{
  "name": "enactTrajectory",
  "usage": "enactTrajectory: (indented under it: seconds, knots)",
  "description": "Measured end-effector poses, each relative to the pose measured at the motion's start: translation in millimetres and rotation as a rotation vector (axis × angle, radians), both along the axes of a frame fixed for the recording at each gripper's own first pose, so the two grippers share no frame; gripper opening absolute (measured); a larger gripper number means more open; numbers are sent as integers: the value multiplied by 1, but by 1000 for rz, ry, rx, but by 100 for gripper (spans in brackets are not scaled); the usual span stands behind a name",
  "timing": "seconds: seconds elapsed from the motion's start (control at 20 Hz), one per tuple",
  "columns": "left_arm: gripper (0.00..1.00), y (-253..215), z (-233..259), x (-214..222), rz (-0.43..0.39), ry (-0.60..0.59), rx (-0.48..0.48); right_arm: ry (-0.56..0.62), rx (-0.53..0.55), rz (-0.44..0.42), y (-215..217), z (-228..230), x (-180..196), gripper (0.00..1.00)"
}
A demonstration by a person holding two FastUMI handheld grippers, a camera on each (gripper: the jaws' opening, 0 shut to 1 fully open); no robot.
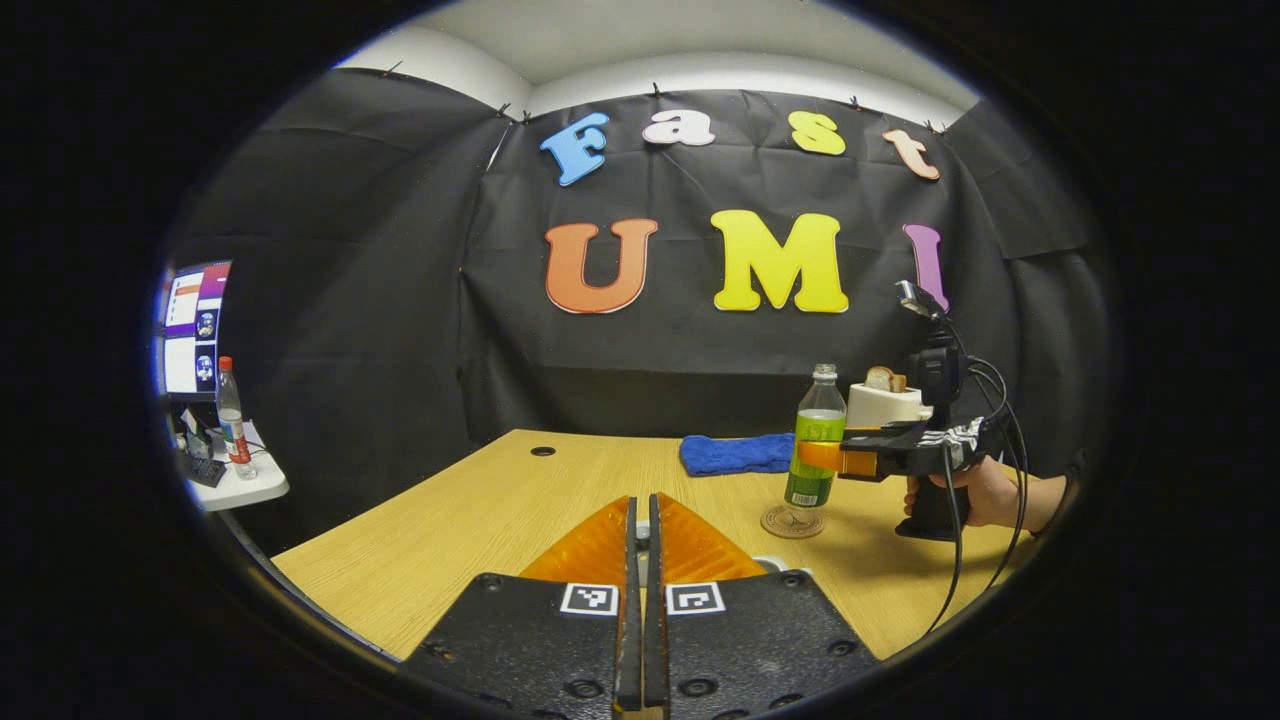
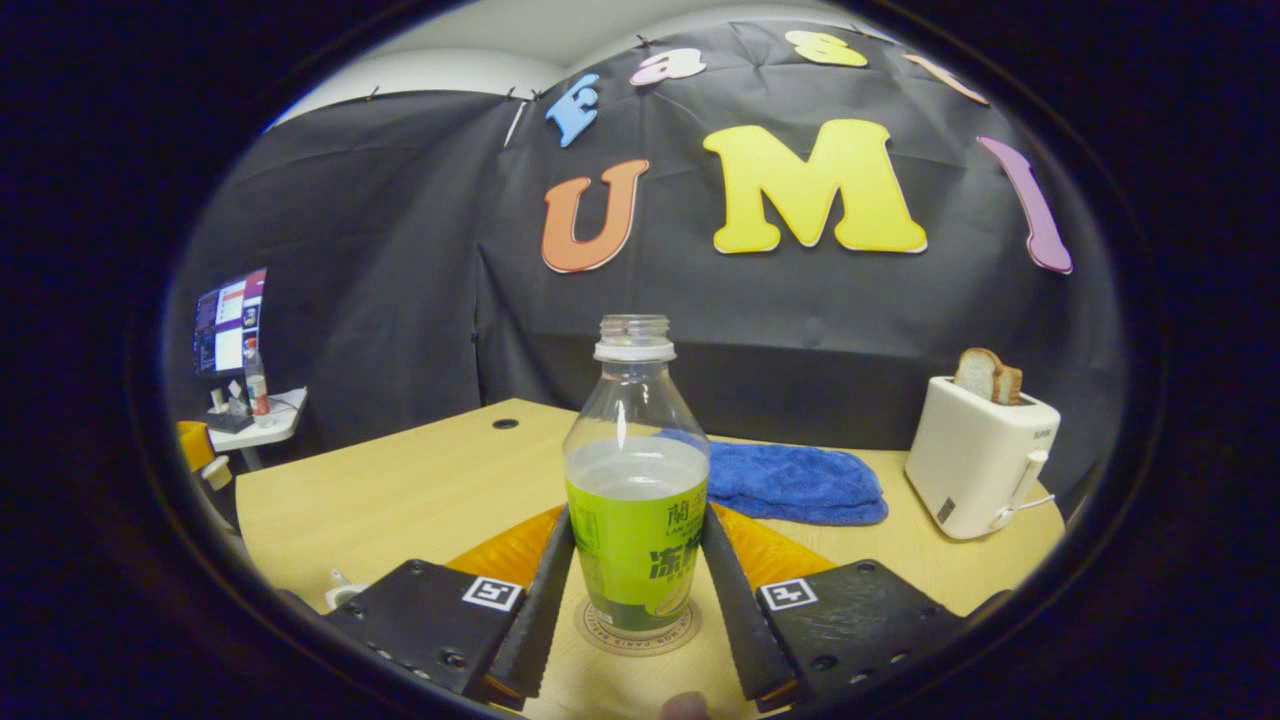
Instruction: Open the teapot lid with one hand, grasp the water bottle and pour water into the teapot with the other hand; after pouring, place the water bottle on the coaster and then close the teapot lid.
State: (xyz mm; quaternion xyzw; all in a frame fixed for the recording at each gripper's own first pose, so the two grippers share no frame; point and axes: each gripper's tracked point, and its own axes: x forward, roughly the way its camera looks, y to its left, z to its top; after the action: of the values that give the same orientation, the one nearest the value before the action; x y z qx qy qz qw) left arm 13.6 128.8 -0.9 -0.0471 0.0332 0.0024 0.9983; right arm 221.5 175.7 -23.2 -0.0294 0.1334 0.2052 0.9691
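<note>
In the left gripper view, the left gripper hangs over the near edge of the pale wooden worktop, its fingers pressed together on nothing. Toward the right edge, the right gripper reaches sideways to the uncapped clear plastic water bottle with green label.

In the right gripper view, that bottle stands upright on the round cork coaster, dead ahead between fingers that flank its label; whether they pinch it I cannot tell. Releasing likely comes next.
</note>
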Motion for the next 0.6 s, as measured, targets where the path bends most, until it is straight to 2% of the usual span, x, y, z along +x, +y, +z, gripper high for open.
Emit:
enactTrajectory:
  seconds: [0.45, 0.55, 0.6]
  knots:
    - [4, -6, -11, 6, -9, 25, 13, -7, -39, -9, 0, -18, 5, 72]
    - [4, -11, -12, 7, -17, 25, 12, -12, -42, -9, 1, -17, 0, 75]
    - [4, -14, -12, 7, -22, 26, 13, -14, -44, -6, 3, -19, -1, 81]
